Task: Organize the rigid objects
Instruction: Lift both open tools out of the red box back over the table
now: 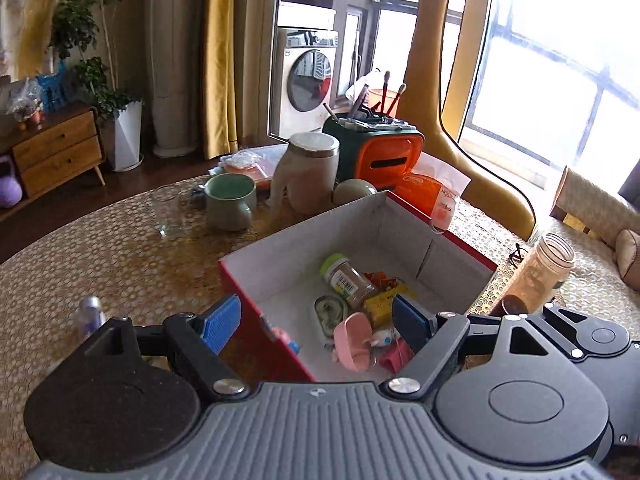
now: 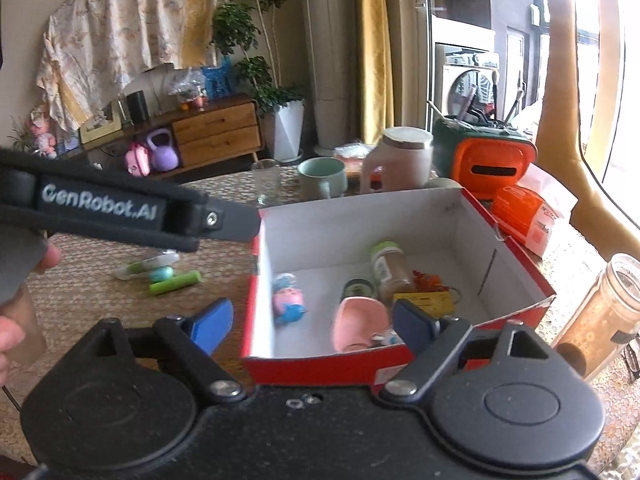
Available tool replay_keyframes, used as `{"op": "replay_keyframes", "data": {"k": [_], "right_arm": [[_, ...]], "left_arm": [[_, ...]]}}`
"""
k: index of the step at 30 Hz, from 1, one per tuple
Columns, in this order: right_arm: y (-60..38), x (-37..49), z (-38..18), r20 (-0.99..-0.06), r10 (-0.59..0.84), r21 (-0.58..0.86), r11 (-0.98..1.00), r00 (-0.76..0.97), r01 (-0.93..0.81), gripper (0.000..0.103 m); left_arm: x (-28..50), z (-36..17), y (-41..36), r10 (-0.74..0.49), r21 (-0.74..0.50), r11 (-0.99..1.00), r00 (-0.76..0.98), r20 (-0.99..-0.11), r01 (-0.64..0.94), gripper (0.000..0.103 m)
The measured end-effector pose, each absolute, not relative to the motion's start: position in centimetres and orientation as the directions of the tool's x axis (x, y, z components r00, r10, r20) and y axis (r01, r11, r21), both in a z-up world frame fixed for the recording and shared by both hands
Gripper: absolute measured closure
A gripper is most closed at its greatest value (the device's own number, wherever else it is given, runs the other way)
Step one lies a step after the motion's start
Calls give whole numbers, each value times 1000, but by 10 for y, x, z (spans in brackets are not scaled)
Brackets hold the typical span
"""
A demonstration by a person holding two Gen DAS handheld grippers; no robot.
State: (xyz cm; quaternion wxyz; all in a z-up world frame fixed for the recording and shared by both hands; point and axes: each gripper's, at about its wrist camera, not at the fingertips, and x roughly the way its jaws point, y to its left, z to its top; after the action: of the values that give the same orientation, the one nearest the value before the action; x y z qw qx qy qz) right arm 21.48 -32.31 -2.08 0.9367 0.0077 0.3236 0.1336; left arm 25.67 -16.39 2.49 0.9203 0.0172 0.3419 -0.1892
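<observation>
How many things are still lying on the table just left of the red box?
3 that I can make out: a green tube, a small teal round thing behind it, and a pale green and white piece behind that. The other gripper's strap covers part of that spot, so more may be hidden.

1 red box (image 2: pixel 400 372), 1 green mug (image 2: pixel 322 178), 1 white jug (image 2: pixel 400 160), 2 green tubes (image 2: pixel 175 283), 1 empty glass (image 2: pixel 266 180)

Both wrist cams tilt down, near, share red box (image 1: pixel 256 300)

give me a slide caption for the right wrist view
Open right gripper above the red box of small items.
</observation>
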Motion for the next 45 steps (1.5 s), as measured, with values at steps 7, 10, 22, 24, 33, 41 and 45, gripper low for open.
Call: {"op": "replay_keyframes", "data": {"k": [7,10,22,24,33,41,45], "right_arm": [[-303,197,-15,-586,287,117,955,758,-272,4],[-293,187,-15,-576,301,110,950,760,-293,3],[-263,167,-18,-541,382,145,920,749,-365,0],[-257,165,-18,-532,390,141,916,752,-375,0],[-228,166,-23,-528,421,119,897,738,-426,0],[-201,179,-34,-543,443,96,876,713,-472,0],[-188,189,-41,-556,456,98,866,695,-490,0]], "left_arm": [[227,29,-130,-325,-104,936,716,-618,335,20],[217,28,-115,-307,-100,944,726,-616,315,20],[187,18,-61,-234,-66,968,770,-594,244,18],[183,16,-54,-231,-63,969,777,-586,240,10],[174,8,-16,-223,-109,974,790,-571,197,2],[180,-14,23,-133,-74,991,818,-560,110,0],[190,-26,44,-117,-88,993,810,-575,82,0]]}}
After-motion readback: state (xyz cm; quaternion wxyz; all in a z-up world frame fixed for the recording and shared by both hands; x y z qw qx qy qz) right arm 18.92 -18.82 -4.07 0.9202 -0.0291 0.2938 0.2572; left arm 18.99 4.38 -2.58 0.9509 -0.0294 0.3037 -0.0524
